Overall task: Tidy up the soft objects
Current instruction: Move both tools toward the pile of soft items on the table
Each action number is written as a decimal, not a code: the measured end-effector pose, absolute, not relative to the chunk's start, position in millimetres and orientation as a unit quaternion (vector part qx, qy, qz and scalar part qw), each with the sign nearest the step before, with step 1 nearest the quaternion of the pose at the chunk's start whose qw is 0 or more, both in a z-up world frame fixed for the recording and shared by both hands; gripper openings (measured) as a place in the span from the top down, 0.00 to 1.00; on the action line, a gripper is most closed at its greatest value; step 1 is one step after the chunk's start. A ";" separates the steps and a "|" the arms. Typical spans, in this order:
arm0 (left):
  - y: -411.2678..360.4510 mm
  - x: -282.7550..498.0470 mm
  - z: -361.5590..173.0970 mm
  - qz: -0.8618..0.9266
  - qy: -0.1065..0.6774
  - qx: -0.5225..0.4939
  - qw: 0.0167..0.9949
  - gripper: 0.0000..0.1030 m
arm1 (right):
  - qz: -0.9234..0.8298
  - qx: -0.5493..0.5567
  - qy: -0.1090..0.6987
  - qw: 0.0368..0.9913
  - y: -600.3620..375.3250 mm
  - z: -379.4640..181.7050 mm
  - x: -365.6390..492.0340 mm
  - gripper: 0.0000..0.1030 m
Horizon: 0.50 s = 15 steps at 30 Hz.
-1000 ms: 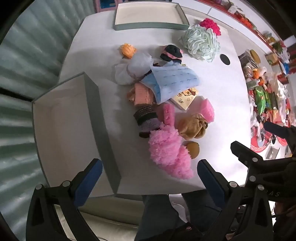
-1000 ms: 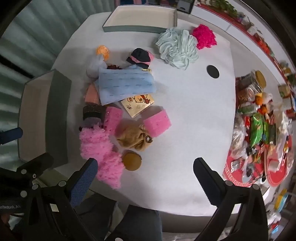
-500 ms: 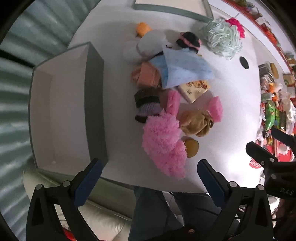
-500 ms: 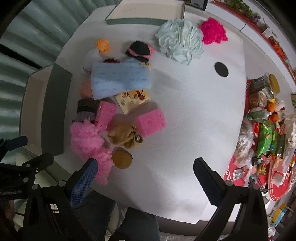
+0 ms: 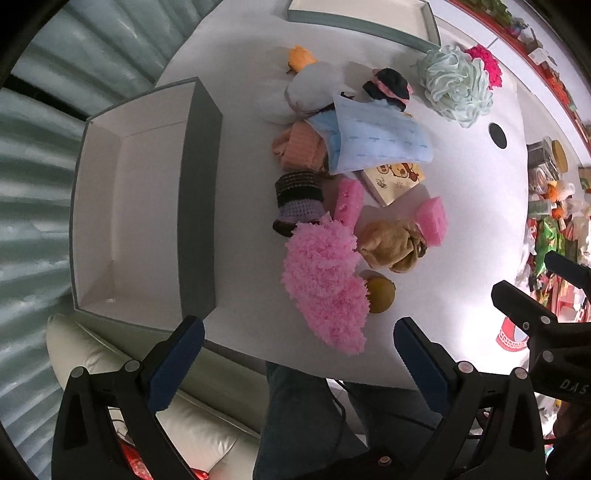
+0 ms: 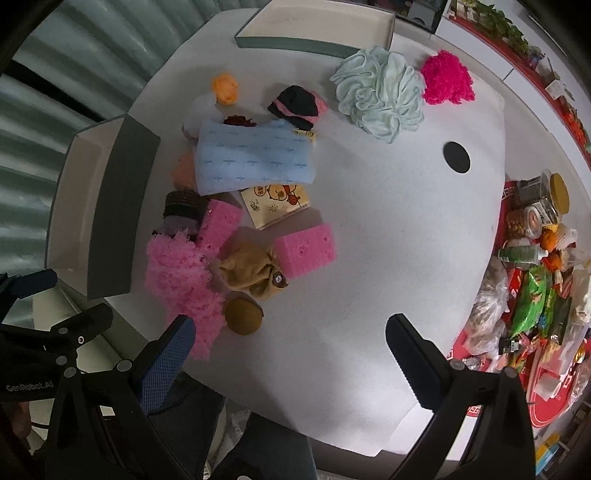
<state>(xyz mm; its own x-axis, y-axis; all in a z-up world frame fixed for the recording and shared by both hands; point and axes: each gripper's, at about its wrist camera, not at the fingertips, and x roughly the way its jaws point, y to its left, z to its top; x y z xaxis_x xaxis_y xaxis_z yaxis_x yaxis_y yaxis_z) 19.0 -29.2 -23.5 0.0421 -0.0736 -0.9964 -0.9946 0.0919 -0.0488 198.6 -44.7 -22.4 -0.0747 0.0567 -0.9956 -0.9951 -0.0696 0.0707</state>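
A pile of soft things lies on the white table (image 6: 369, 258): a fluffy pink duster (image 5: 325, 280) (image 6: 177, 273), a tan plush (image 5: 391, 243) (image 6: 255, 273), two pink sponges (image 6: 304, 249) (image 6: 218, 227), a blue cloth (image 5: 373, 140) (image 6: 255, 160), a knitted dark piece (image 5: 299, 195), a mint bath pouf (image 6: 380, 92), a magenta pompom (image 6: 445, 81). My left gripper (image 5: 295, 350) is open and empty, above the table's near edge. My right gripper (image 6: 288, 343) is open and empty, near the front edge.
An empty grey-sided box (image 5: 147, 206) (image 6: 107, 206) stands left of the pile. A second box (image 6: 317, 29) sits at the far edge. Snacks and jars (image 6: 535, 258) crowd the right side. A round hole (image 6: 456, 157) is in the table. A white sofa (image 5: 184, 424) is below.
Both grippers have drawn back and to the left, so the box and table edge show more. The objects have not moved. Both grippers stay open.
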 end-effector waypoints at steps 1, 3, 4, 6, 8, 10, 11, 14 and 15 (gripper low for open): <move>-30.3 19.6 -23.7 0.447 0.529 -0.505 0.515 0.00 | 0.551 -0.482 0.487 0.476 -45.0 -22.1 199.3 0.00; -31.8 20.5 -23.8 0.449 0.528 -0.507 0.512 0.00 | 0.555 -0.481 0.486 0.475 -45.2 -22.0 200.0 0.00; -32.1 21.2 -23.9 0.449 0.529 -0.509 0.510 0.00 | 0.557 -0.479 0.486 0.473 -45.8 -22.0 200.8 0.00; -33.3 22.5 -24.2 0.450 0.531 -0.509 0.506 0.00 | 0.558 -0.481 0.486 0.470 -46.7 -22.7 201.7 0.00; -35.0 24.5 -24.5 0.452 0.535 -0.508 0.502 0.00 | 0.556 -0.487 0.485 0.467 -47.7 -24.2 202.4 0.00; -36.8 25.8 -25.1 0.452 0.536 -0.507 0.501 0.00 | 0.557 -0.489 0.485 0.464 -48.9 -25.8 202.9 0.00; -36.9 26.2 -24.5 0.456 0.538 -0.505 0.498 0.00 | 0.559 -0.487 0.487 0.462 -49.8 -26.1 203.5 0.00; -38.0 25.0 -24.0 0.461 0.539 -0.506 0.491 0.00 | 0.558 -0.489 0.488 0.460 -50.5 -27.4 203.9 0.00; -38.7 24.9 -23.5 0.463 0.539 -0.506 0.489 0.00 | 0.559 -0.490 0.488 0.458 -50.3 -27.7 204.0 0.00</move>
